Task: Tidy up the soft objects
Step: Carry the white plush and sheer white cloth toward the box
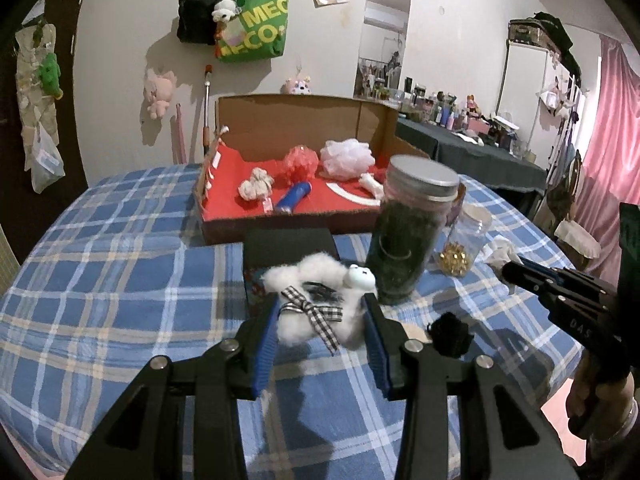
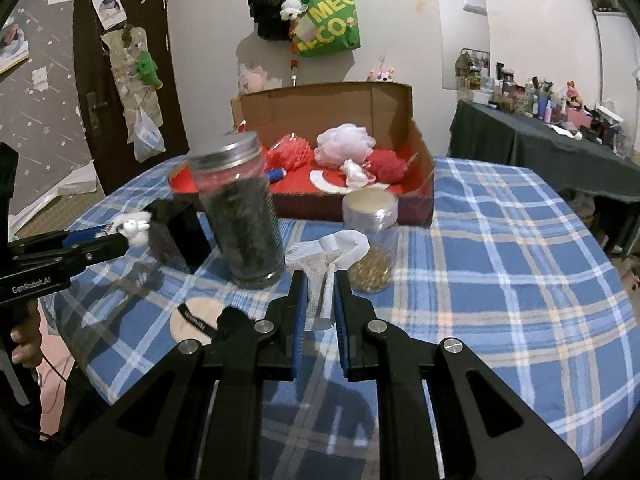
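Now fluffy white toy (image 1: 320,300) sits clamped between left gripper (image 1: 322,312) pads.

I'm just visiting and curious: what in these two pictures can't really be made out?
- Left view: the black puff is half hidden behind the left tool.
- Right view: the tall jar is blurred; its dark contents are unclear.
- Right view: the jar hides the left part of the box.
- Both views: the far shelf bottles are too small.

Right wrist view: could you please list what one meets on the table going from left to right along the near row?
Left gripper holding white plush toy → tall dark-filled jar → white mesh cloth → small jar of gold bits.
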{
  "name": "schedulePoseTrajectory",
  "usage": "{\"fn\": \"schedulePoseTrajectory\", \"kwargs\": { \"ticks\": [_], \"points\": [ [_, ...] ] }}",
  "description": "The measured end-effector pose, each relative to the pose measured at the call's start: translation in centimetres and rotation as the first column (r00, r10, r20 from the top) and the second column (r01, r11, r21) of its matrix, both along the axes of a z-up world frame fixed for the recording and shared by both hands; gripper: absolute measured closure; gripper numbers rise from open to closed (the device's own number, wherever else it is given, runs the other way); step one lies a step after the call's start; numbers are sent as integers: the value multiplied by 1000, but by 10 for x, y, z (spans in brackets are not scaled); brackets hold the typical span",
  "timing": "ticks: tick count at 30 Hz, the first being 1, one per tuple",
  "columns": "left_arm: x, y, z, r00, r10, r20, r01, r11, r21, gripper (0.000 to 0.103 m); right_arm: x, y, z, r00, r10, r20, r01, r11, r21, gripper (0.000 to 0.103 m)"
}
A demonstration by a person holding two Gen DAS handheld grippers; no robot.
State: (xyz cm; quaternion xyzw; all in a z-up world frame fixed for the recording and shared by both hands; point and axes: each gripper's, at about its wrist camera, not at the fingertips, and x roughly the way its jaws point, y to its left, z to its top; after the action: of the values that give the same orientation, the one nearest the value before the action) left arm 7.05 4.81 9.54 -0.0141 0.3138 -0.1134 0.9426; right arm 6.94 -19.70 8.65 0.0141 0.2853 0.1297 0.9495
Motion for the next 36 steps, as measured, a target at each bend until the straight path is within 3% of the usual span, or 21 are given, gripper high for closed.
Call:
{"fn": "schedulePoseTrajectory", "kwargs": {
  "ticks": [19,28,36],
  "points": [
    [50,9,25,1000,1,-10,-2,1000,-21,61,48,-16,35,1000,2,11,-2,1000,23,90],
    [93,3,20,990,-88,-109,87,996,-16,61,87,-22,34,996,50,-70,-47,998,49,90],
    [130,5,18,964,-164,-207,162,986,-25,61,126,-22,34,977,128,-170,-125,992,29,90]
  ]
}}
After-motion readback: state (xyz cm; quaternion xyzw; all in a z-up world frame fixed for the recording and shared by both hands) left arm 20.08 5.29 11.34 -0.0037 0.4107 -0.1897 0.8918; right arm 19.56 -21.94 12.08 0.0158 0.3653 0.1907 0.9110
